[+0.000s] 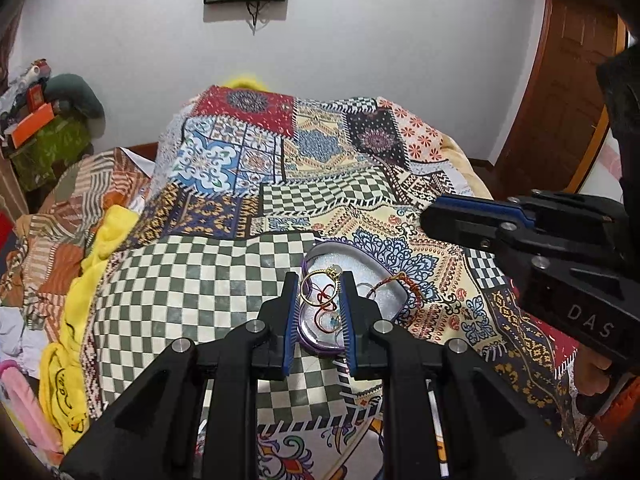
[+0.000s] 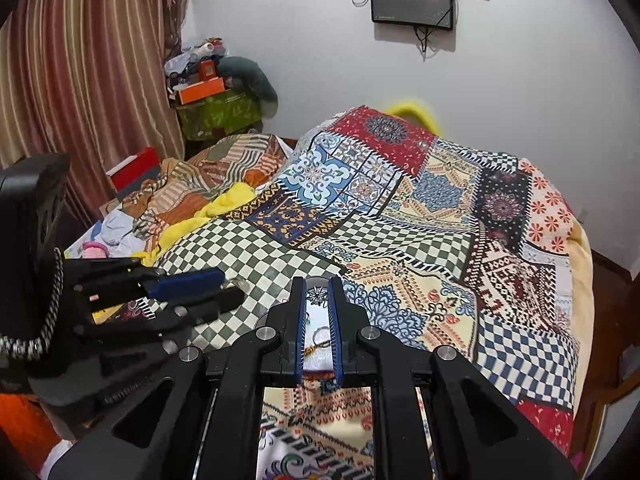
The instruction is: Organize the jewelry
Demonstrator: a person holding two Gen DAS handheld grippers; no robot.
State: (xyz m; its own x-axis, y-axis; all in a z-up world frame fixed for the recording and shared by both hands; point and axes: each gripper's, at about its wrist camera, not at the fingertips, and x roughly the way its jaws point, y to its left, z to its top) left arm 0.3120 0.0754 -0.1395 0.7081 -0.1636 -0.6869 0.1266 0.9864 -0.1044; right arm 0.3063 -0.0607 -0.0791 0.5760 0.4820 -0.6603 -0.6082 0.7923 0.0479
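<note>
White wall, striped curtain, patchwork-covered bed.

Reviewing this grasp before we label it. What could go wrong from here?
1. The gold ring sits between the left gripper fingers over the purple-rimmed tray; thin and round, it could slip or flick out.
2. The red thread bracelet drapes over the tray rim and may snag.
3. The tray rests on a soft quilt and could tip.
</note>
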